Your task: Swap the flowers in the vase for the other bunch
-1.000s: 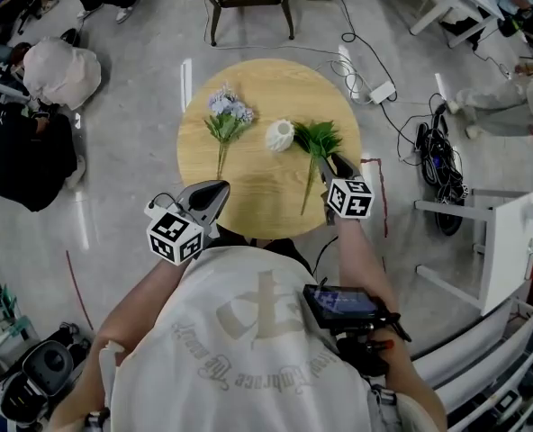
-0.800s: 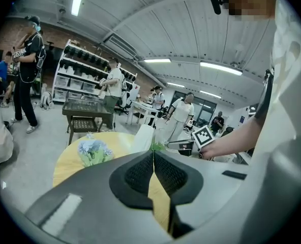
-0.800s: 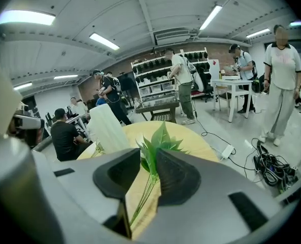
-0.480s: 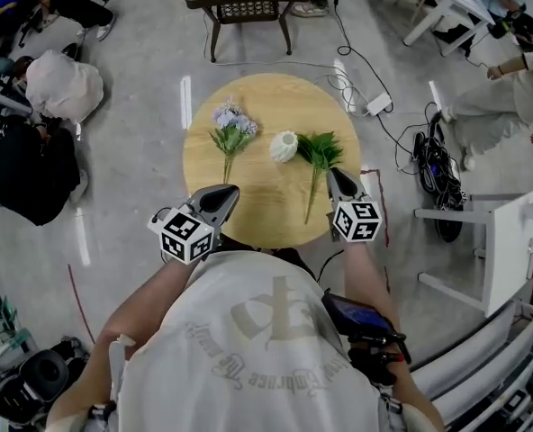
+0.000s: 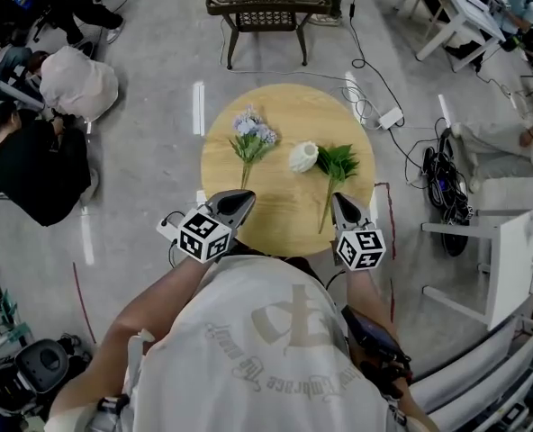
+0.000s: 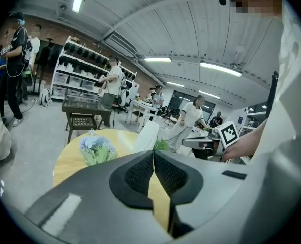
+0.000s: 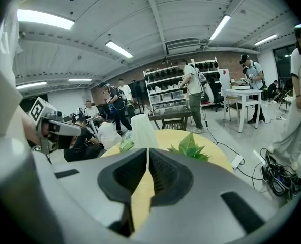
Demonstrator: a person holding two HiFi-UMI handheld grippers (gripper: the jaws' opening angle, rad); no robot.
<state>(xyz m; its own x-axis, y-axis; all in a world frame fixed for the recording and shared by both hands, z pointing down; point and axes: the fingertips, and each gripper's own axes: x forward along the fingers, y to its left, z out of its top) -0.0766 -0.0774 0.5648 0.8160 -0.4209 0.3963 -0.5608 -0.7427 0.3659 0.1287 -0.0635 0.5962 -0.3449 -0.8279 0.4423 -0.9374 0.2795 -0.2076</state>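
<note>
The white vase (image 5: 303, 157) stands mid-table on the round wooden table (image 5: 284, 216). The green bunch (image 5: 337, 164) lies just right of it and the blue bunch (image 5: 253, 135) lies to its left. At the table's lower edge, the left gripper (image 5: 245, 199) is closed and empty. The right gripper (image 5: 338, 200) has just been closing its jaws, with nothing between them.

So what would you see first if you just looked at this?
A round wooden table in the middle of a busy room, with a white vase on it. Blue flowers lie to the vase's left and a green leafy bunch lies close on its right. At the near edge, the left gripper and right gripper are both shut and empty, the right one's jaws having just closed.
</note>
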